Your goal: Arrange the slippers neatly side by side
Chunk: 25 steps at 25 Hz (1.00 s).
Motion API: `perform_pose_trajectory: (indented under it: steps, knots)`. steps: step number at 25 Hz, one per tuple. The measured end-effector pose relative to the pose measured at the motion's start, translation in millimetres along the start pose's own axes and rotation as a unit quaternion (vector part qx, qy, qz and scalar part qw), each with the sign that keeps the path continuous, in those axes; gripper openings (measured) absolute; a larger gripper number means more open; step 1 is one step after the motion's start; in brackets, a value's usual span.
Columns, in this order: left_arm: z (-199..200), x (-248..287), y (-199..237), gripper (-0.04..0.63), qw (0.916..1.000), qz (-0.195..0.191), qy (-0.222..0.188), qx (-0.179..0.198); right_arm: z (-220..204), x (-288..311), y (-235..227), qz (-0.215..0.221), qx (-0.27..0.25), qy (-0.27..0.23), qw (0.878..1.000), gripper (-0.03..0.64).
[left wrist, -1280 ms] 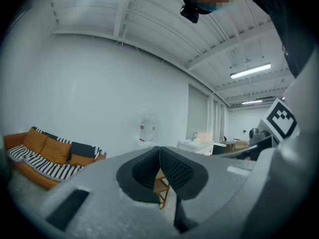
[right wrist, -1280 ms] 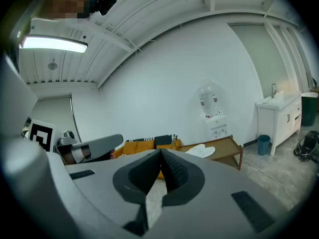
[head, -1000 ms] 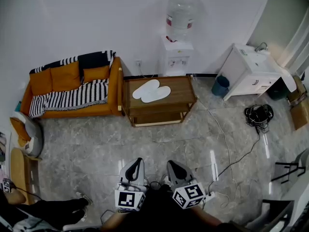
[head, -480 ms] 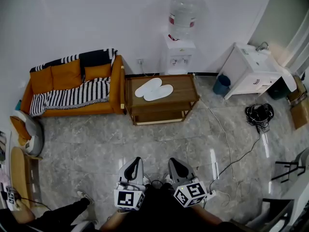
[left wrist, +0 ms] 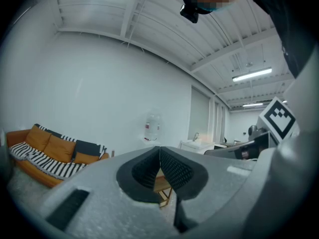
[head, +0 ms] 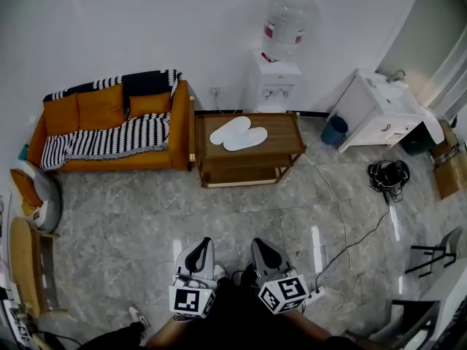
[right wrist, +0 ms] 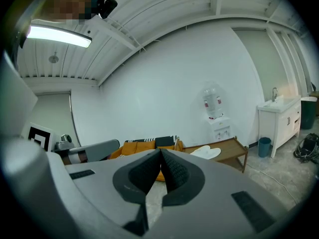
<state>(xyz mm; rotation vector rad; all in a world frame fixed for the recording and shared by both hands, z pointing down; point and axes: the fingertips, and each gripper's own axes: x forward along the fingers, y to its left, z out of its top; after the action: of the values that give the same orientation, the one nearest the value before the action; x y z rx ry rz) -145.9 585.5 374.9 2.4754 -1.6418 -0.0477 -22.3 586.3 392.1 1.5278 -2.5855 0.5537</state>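
On top of the low wooden table [head: 281, 126] lay the two slippers [head: 239, 135], flat, white, soft-looking ovals. They touched along their inner edges and sat slightly fanned, toes angled toward the table's far right corner. The table itself was rectangular, of brown slatted wood, with an open shelf beneath its top.

Just beside the table's left end stood an orange sofa [head: 117, 133] with plump cushions and a black-and-white striped throw draped over its seat and back. Behind the table, against the plain white wall, rose a white water dispenser [head: 281, 82] carrying a clear, rounded bottle [head: 286, 24]. To the table's right stood a small blue bin [head: 335, 130], and beyond it a white cabinet [head: 379, 111]. Glossy grey marble-patterned floor tiles [head: 146, 210] spread out in front of the table.

Well in front of the table, over those tiles, the left gripper [head: 201, 248] and right gripper [head: 260, 249] were held close together, near the person's body. Both pointed toward the table, roughly level. Each had smooth grey shells and ribbed black pads. The left gripper's jaws were pressed together with nothing between them. The right gripper's jaws were likewise closed tip to tip and empty.
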Motion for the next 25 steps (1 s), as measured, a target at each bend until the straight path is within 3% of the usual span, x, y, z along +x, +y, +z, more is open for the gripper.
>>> perform_pose_trajectory:
  steps: [13,25]
  knots:
    - [-7.5,-1.5,32.2,0.017,0.9996,0.022,-0.009,-0.013,-11.4,30.2,12.2,0.017,-0.009,0.013,1.0,0.012]
    - [-6.7,81.1,52.8,0.017,0.9994,0.034,0.006,-0.01,12.2,101.7,-34.8,0.038,0.001,0.009,0.999,0.012]
